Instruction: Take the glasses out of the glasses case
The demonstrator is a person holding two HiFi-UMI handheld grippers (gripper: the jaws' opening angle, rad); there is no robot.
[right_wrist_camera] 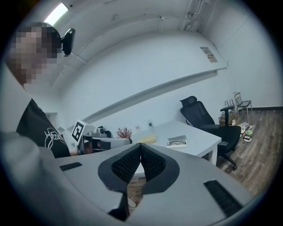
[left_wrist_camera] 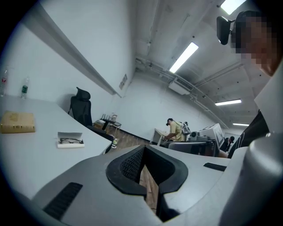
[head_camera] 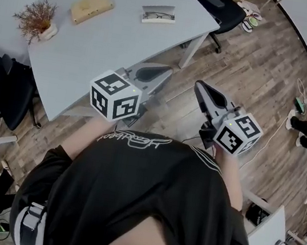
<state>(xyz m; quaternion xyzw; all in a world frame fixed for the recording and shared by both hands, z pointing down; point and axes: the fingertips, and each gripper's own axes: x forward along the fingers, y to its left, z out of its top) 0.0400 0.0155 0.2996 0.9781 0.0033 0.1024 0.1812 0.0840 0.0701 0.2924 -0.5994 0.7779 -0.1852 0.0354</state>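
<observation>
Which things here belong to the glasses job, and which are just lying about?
Job: open glasses case on the table; glasses inside it; left claw and right claw, both shut and empty.
Lying about: dried plant; tan box; bottle; office chair.

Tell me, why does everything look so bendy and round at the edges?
Both gripper views: a wide-angle lens bends the walls and darkens the corners. Left gripper view: the ceiling lights glare white, and the near left tongs look huge. Head view: the floor planks curve.
</observation>
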